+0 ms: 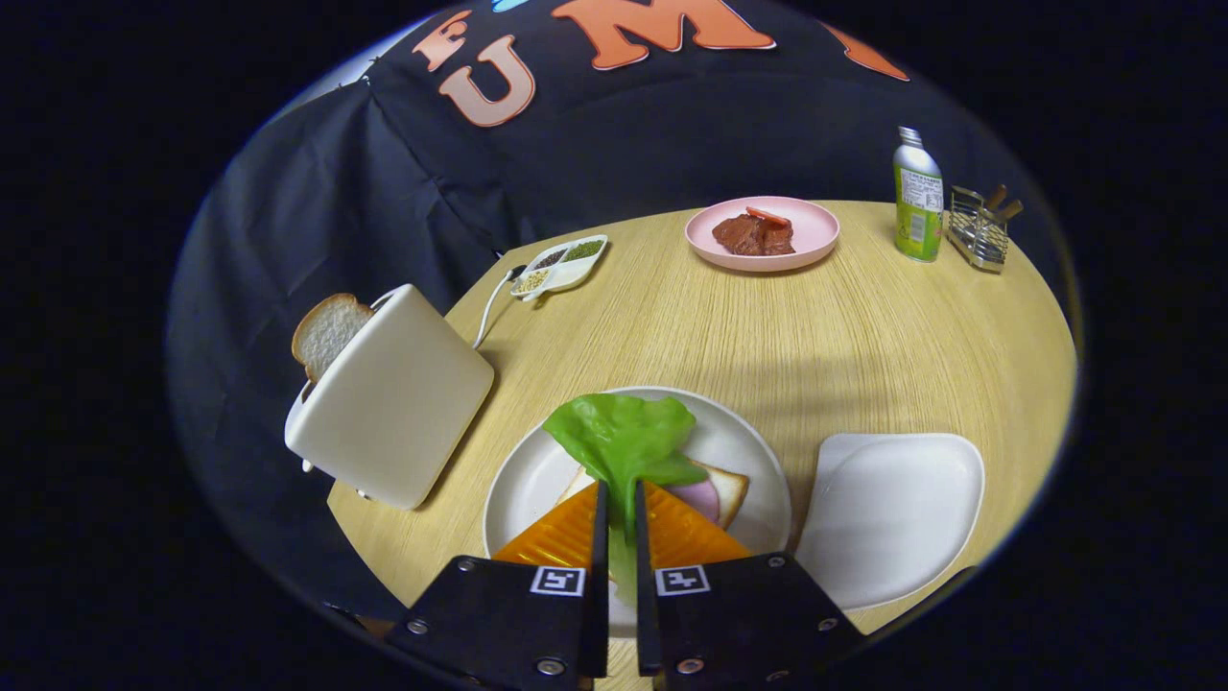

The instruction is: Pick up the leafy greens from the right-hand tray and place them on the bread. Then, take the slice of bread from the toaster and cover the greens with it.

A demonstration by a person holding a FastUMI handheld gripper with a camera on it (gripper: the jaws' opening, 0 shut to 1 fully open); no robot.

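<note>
Green and soft, the crinkled leaf of lettuce hangs pinched at its stem between the black gripper fingers, nearly closed, above the round white plate holding bread.

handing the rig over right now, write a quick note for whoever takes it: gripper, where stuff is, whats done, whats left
Gripper: shut on the leafy greens, pinched by the stem, leaf held over the white plate.
On the plate: the bread with a pink slice and an orange sheet on it.
Right-hand tray: the greens are already off it.
Toaster: left of the plate, a slice of bread sticking out of its slot.
Done: greens picked up.
Left: lay the greens on the bread and let go, then take the toaster slice and cover the greens with it.
</note>
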